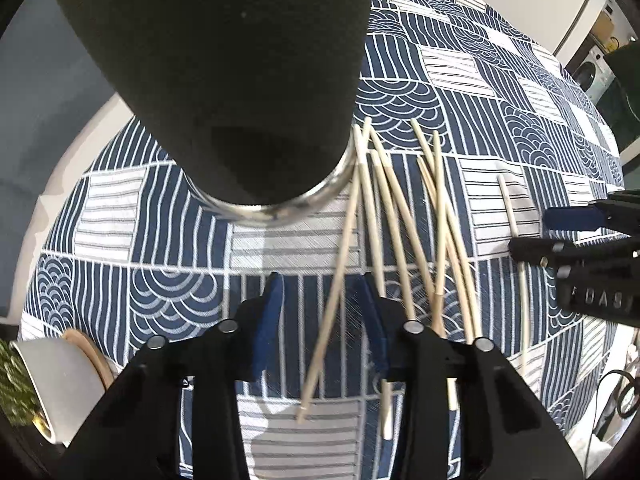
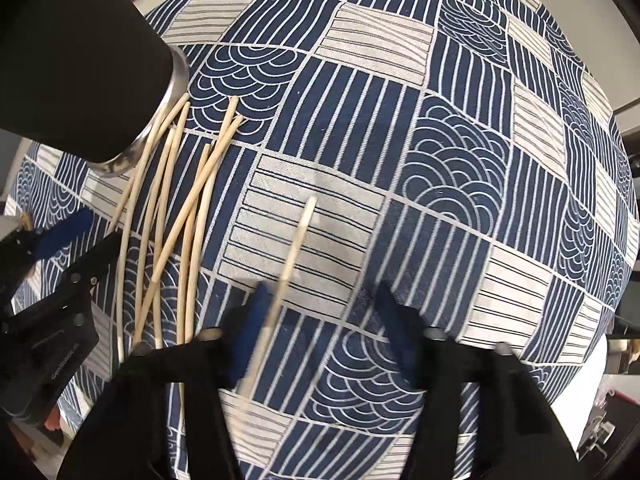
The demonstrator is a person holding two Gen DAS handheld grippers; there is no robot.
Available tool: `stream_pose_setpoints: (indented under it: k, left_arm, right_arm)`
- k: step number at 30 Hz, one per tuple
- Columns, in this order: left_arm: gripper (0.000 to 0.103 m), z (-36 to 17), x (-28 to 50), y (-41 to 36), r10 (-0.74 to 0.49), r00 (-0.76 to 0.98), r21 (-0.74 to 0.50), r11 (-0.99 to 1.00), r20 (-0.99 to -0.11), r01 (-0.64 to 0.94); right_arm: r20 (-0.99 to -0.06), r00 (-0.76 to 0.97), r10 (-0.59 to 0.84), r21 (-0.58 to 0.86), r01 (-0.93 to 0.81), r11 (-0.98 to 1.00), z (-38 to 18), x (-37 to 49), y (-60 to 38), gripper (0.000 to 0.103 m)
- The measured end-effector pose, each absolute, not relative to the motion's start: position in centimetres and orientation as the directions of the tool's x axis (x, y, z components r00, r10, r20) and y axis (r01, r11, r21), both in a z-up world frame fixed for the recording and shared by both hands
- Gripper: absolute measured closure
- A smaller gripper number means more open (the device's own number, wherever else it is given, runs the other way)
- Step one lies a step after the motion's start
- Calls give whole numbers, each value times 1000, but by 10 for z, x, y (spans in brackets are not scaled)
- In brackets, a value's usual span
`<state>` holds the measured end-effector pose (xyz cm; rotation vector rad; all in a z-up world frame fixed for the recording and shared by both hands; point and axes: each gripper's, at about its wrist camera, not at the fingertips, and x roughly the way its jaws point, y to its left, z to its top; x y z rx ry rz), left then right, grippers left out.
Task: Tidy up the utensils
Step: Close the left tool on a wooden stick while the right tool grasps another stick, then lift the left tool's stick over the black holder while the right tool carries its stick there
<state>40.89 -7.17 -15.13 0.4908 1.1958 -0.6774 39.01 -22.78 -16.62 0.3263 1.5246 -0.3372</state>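
Several bamboo chopsticks (image 1: 400,232) lie in a loose pile on the blue-and-white patterned tablecloth (image 1: 288,240), just right of a tall black cylindrical holder (image 1: 224,80) with a shiny metal base. My left gripper (image 1: 320,312) is open above the cloth, with one chopstick (image 1: 332,296) lying between its blue pads. In the right wrist view the pile (image 2: 172,216) and the holder (image 2: 80,52) sit at the left. My right gripper (image 2: 320,320) is open over a single separate chopstick (image 2: 288,264), which lies beside its left blue pad (image 2: 248,328). That chopstick also shows in the left wrist view (image 1: 514,232).
A white mug-like object (image 1: 60,384) lies at the cloth's lower left edge. The round table's edge curves close on the left. The right gripper (image 1: 580,240) appears at the right of the left wrist view; the left gripper (image 2: 52,280) appears at the left of the right wrist view.
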Motion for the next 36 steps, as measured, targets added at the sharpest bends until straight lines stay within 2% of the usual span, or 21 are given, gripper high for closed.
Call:
stream_pose_setpoints:
  k: [1, 2, 3, 5, 9, 14, 19, 24, 30, 36]
  left_arm:
    - [72, -151, 407, -71, -217, 201, -11, 706, -955, 708]
    - [78, -152, 405, -71, -214, 193, -13, 700, -958, 714]
    - [83, -152, 400, -71, -215, 179, -20, 691, -960, 722]
    - [97, -153, 395, -68, -230, 139, -57, 682, -963, 729]
    - [98, -157, 396, -52, -283, 74, -157, 710, -956, 686]
    - [98, -156, 373, -43, -238, 100, -98, 697, -966, 710]
    - [98, -153, 359, -13, -261, 52, -162, 730, -964, 664]
    - [98, -151, 337, 18, -263, 65, -168, 769, -963, 617]
    - [98, -142, 323, 44, -241, 107, -135, 799, -965, 585]
    - [98, -116, 323, 71, -158, 186, -26, 824, -970, 566]
  right_arm:
    - [-1000, 17, -10, -3, 409, 913, -164, 388, -231, 74]
    - [-1000, 12, -10, -4, 401, 916, -162, 387, -234, 89]
    - [-1000, 8, -9, -5, 398, 918, -161, 387, -235, 96]
    - [-1000, 10, -1, 3, 387, 922, -163, 386, -242, 96]
    - [-1000, 14, -2, 3, 348, 938, -160, 376, -248, 98]
    - [-1000, 11, 14, 17, 366, 930, -151, 359, -264, 98]
    - [-998, 41, 42, 55, 386, 921, -143, 340, -284, 98]
    - [-991, 119, 59, 103, 406, 908, -125, 322, -296, 98]
    - [-982, 185, 48, 109, 331, 937, -105, 316, -293, 98]
    - [-966, 258, 25, 95, 262, 960, -70, 328, -281, 98]
